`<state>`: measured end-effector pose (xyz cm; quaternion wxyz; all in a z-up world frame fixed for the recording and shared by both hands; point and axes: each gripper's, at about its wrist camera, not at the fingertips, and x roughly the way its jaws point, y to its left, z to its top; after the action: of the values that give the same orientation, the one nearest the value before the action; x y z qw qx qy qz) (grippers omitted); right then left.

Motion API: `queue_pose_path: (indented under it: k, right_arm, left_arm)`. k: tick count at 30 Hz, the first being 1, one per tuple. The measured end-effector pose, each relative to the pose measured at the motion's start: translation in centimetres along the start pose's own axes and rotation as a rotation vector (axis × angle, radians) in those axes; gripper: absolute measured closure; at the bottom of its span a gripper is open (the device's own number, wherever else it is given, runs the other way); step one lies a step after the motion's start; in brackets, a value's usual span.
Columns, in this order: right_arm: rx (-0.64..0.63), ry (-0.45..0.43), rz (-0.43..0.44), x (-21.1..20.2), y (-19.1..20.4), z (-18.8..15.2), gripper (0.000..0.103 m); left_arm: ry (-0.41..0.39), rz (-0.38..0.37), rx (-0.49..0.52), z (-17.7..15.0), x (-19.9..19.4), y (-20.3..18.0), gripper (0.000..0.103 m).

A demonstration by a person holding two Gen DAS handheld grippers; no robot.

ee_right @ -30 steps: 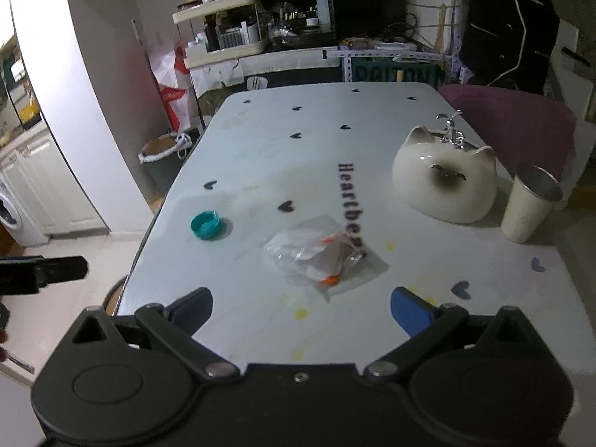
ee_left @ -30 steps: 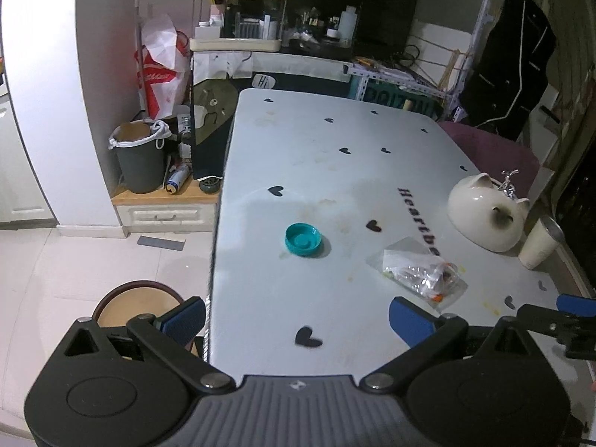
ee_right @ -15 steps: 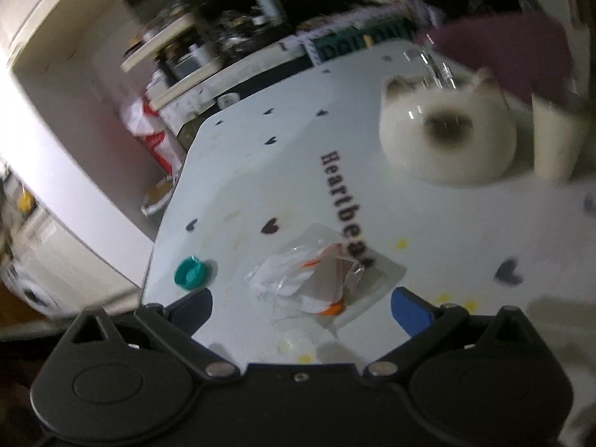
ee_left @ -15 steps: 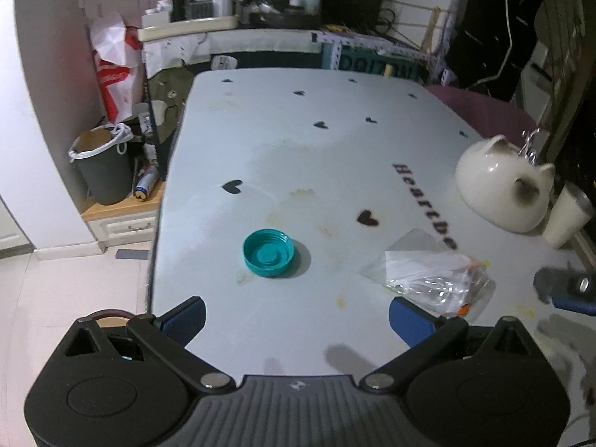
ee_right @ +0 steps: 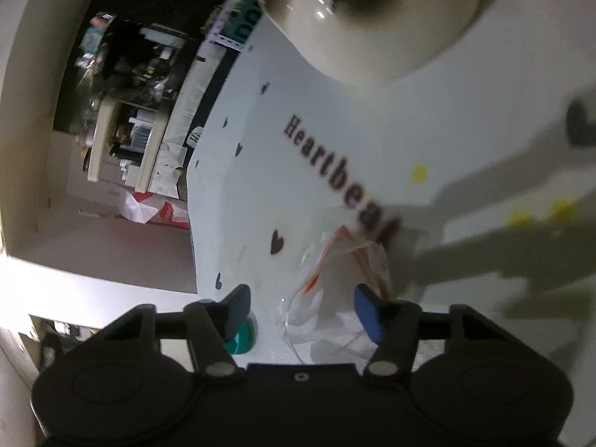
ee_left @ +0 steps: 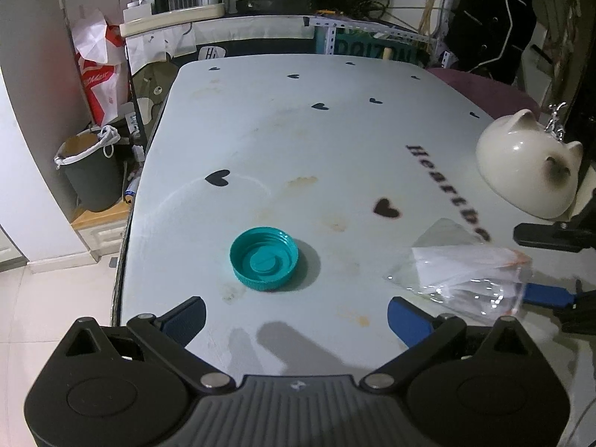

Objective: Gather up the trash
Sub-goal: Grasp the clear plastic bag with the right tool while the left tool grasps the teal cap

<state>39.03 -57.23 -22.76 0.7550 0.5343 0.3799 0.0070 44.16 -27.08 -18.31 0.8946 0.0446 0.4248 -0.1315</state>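
A teal bottle cap lies upside down on the white table, just ahead of my open, empty left gripper. A crumpled clear plastic bag with orange bits lies to its right. My right gripper is tilted, open, with its jaws on either side of the bag; its fingers show at the right edge of the left wrist view. The cap peeks out behind the right gripper's left finger.
A cream cat-shaped ceramic piece sits at the table's right side. A dark bin with a white liner stands on the floor left of the table. Cluttered shelves stand behind the table. A maroon chair is at the far right.
My left gripper has moved forward over the table toward the cap. My right gripper has tilted, dropped low and closed in around the plastic bag.
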Motion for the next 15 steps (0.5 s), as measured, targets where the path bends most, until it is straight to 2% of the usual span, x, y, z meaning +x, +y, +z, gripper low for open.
queue_pose_path:
  k: [5, 9, 13, 15]
  right_arm:
    - [0.056, 0.022, 0.024, 1.7, -0.2, 0.2, 0.055]
    - [0.055, 0.050, 0.010, 2.4, 0.0, 0.3, 0.061]
    - [0.037, 0.075, -0.003, 2.7, 0.0, 0.4, 0.080]
    - [0.015, 0.091, -0.003, 2.7, 0.1, 0.4, 0.082]
  left_arm:
    - [-0.003, 0.011, 0.025, 0.3, 1.6, 0.2, 0.005]
    - [-0.011, 0.035, 0.025, 0.6, 2.6, 0.4, 0.006]
    - [-0.008, 0.041, 0.026, 1.0, 3.8, 0.7, 0.011]
    - [-0.003, 0.046, 0.030, 1.3, 4.4, 0.8, 0.015]
